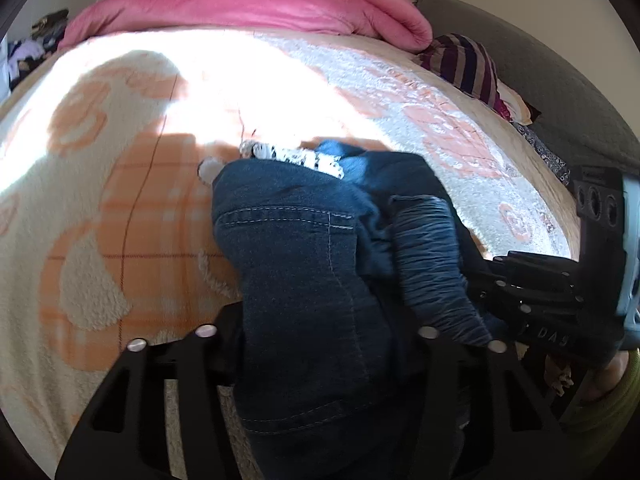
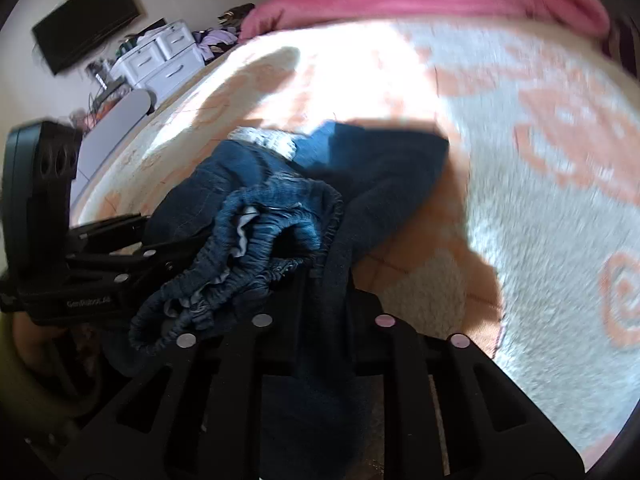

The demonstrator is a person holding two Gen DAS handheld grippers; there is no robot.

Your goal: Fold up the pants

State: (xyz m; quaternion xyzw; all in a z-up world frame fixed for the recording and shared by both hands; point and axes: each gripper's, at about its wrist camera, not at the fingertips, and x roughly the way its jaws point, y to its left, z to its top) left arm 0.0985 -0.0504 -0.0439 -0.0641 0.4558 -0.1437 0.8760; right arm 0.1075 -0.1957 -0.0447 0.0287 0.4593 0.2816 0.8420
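The jeans [image 1: 304, 264] lay bunched in a dark blue heap on the fleecy bed cover [image 1: 100, 208], denim with pale stitching along the seams. The waistband [image 2: 256, 248], gathered and elastic, was crumpled up at the near end, its lighter lining showing. A leg [image 2: 384, 160] sprawled away across the cover, partly in shadow, nothing folded flat.

The pants [image 1: 304, 264] lie bunched on the blanket [image 1: 120, 184] near its six o'clock edge. A quilt [image 1: 256, 4] lies rolled along the twelve o'clock edge, with a striped garment [image 1: 468, 64] at two o'clock. A drawer unit [image 2: 160, 56] stands off the bed at ten o'clock.
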